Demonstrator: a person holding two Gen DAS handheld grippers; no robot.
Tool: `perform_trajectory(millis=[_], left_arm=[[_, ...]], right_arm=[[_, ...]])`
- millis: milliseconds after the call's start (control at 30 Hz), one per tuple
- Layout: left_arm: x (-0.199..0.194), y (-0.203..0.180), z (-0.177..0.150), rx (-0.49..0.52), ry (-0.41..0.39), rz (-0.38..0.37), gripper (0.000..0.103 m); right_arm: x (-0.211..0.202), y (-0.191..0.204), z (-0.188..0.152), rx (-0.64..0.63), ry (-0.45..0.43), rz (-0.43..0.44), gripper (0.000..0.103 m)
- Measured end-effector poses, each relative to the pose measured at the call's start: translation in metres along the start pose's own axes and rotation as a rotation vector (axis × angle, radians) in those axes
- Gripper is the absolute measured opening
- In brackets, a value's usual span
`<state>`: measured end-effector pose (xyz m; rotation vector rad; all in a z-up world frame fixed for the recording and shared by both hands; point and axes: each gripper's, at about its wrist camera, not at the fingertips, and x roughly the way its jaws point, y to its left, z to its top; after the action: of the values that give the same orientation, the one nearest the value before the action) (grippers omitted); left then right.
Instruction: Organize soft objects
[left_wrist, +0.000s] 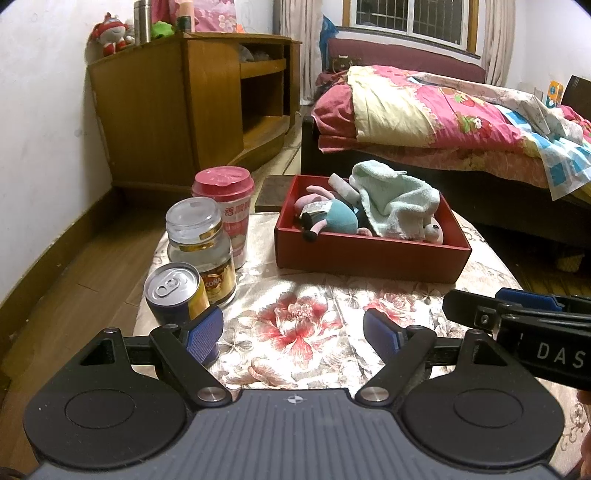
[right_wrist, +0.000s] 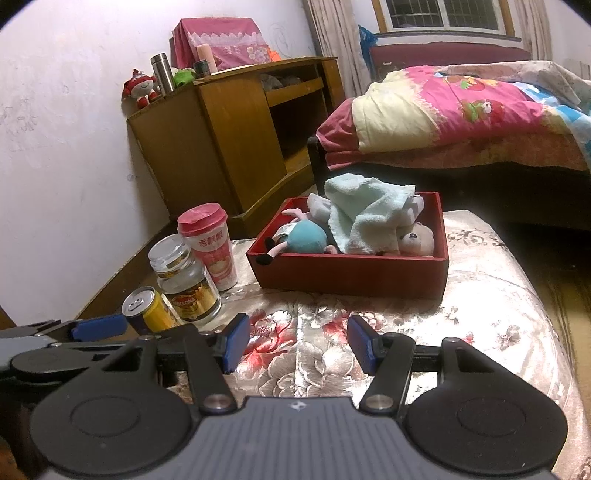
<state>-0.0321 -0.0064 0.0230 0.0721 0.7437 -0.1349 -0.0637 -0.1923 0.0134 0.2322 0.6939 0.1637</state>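
My left tool (left_wrist: 293, 334) hangs over the floral cloth of the worktop (left_wrist: 314, 354) with its blue pads spread wide and nothing between them. My right tool (right_wrist: 294, 341) sits beside it, its pads also apart with only flowered cloth showing in the gap; it holds nothing.

The soft things are already gathered in the red box (left_wrist: 369, 254), which stands on the worktop beyond both tools, towards the bed (left_wrist: 443, 122). Inside it a pale green towel (left_wrist: 397, 199) is heaped over the right half, a teal and pink plush toy (left_wrist: 332, 216) lies on the left with one dark foot poking over the box's left rim, and a cream plush toy (right_wrist: 415, 238) peeks out from under the towel at the right front corner.

To the left of the box, clustered near the worktop's edge, stand a pink-lidded cup (left_wrist: 227, 206), a glass jar (left_wrist: 199, 251) with a clear lid just in front of it, and a yellow drink can (left_wrist: 177, 293) nearest to my left tool's left pad.
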Motion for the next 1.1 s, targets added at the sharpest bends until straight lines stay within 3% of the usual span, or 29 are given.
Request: perform_trajectory(millis=[800,1100], left_arm=[[-0.0039,0.0004,0.0004,-0.042,-0.021,-0.005,0.081],[-0.0041,0.0007,0.0003,-0.051,-0.021,0.011,0.086]], right_arm=[[0.0023,-0.0072,0.0,0.087,0.018,0.017,0.035],[0.0016,-0.0075,0.0003,0.089,0.011,0.017,0.035]])
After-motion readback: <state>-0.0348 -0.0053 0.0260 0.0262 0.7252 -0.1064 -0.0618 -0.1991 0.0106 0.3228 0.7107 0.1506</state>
